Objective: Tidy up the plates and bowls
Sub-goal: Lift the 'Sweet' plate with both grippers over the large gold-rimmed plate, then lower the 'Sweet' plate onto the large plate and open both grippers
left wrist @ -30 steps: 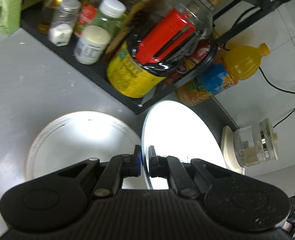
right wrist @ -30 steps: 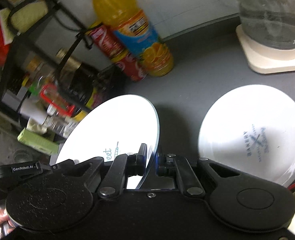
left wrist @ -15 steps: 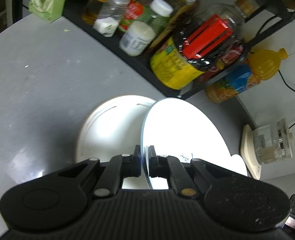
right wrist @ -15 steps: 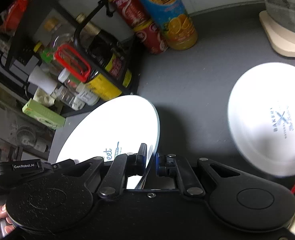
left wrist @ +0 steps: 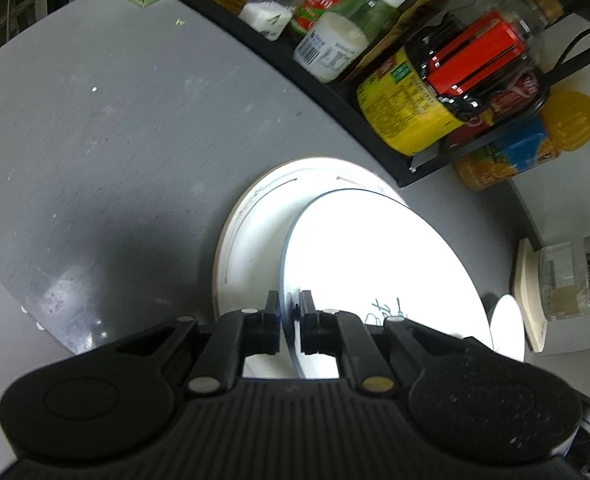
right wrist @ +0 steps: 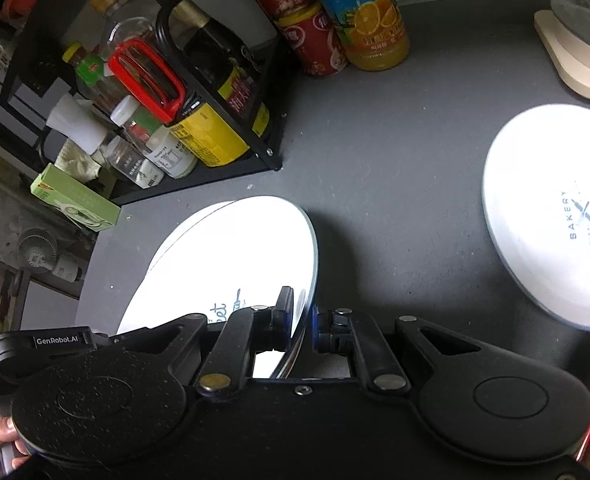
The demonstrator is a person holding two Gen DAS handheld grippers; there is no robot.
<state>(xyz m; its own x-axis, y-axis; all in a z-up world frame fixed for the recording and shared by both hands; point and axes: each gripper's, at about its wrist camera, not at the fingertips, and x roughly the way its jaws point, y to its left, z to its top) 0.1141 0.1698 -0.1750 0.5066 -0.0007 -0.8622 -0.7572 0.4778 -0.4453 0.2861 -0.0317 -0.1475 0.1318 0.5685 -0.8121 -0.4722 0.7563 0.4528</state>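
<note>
Both grippers grip the rim of one white plate with dark script [left wrist: 375, 264], held tilted over the grey counter. My left gripper [left wrist: 289, 314] is shut on its rim; the plate hangs over a larger white plate [left wrist: 255, 220] lying flat on the counter. My right gripper [right wrist: 301, 316] is shut on the same plate [right wrist: 235, 252] at its opposite rim. A third white plate with "BAKERY" print [right wrist: 551, 220] lies on the counter to the right, a sliver of it showing in the left wrist view [left wrist: 507, 328].
A black rack [right wrist: 199, 184] of sauce bottles and jars stands at the back. An orange juice bottle [right wrist: 367, 12] and red cans [right wrist: 311, 40] stand beside it. A glass kettle on a cream base [right wrist: 575, 52] sits at the right. A green box [right wrist: 75, 200] lies left.
Both grippers have carried the held plate leftward; it now hangs over the large flat plate. The BAKERY plate has slid toward the right edge of the right wrist view.
</note>
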